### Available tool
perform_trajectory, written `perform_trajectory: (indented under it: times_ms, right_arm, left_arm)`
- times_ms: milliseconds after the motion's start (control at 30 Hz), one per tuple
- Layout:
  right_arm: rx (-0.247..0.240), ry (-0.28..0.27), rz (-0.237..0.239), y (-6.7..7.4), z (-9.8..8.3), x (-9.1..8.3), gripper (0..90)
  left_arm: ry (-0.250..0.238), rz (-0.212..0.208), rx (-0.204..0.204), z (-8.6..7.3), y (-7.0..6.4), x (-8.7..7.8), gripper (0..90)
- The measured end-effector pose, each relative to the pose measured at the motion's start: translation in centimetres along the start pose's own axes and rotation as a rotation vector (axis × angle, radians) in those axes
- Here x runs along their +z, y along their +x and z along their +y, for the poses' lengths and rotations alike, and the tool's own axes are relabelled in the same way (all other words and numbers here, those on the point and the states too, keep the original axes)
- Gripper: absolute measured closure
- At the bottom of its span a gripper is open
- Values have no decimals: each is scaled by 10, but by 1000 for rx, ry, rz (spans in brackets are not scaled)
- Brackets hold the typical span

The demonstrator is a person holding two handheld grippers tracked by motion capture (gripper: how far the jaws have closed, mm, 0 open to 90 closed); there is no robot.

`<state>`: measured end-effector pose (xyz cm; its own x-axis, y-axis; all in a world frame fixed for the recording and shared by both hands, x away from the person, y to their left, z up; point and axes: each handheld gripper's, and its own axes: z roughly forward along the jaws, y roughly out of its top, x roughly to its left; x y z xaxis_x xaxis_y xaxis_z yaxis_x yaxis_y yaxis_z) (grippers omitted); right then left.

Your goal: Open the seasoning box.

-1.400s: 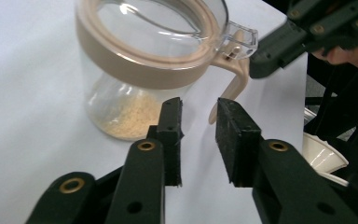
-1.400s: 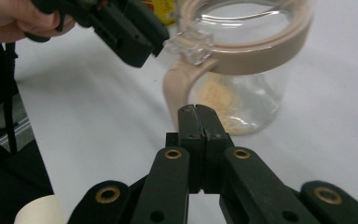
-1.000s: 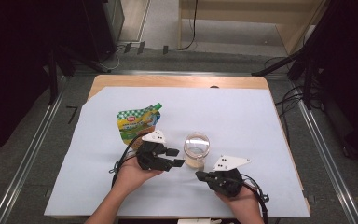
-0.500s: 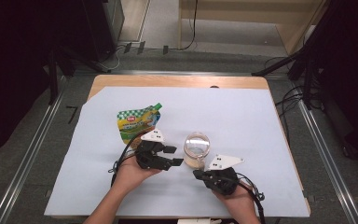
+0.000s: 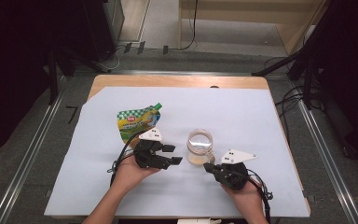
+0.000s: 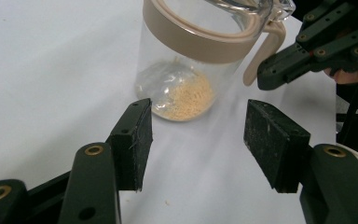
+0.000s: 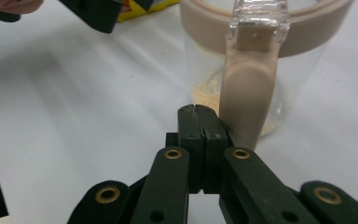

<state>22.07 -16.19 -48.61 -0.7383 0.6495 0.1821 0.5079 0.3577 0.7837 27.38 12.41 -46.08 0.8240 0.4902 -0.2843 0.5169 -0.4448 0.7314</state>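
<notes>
A clear jar [image 5: 199, 145] with a beige rim and handle stands on the white sheet, a little tan powder [image 6: 185, 95] at its bottom. My left gripper [image 5: 172, 154] is just left of it, open. Its jaws have just been opening and nothing is between the pads [image 6: 133, 135]. The jar [image 6: 186, 60] stands a short way beyond them. My right gripper [image 5: 208, 167] is at the jar's near right, shut on nothing. Its tips [image 7: 198, 112] lie right beside the foot of the beige handle [image 7: 249, 93]; I cannot tell whether they touch.
A green and yellow pouch [image 5: 137, 120] lies flat behind the left gripper. The white sheet [image 5: 261, 116] covers most of the wooden table [image 5: 177, 81]. Cables trail from both grippers toward the near edge. Dark stands and floor rails surround the table.
The left gripper's jaws stand slightly wider than a second ago. Both hands, the jar and the pouch are where they were.
</notes>
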Motion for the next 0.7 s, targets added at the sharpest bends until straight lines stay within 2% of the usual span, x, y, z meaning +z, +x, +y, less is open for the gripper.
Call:
perform_trajectory:
  times_ms: [333,700]
  right_arm:
    - [66,-28,-74,-20,-1,-7,900]
    - [65,-44,-129,-33,0,-7,900]
  left_arm:
    - [8,0,3,0,0,1,425]
    - [11,-5,7,0,-2,2,426]
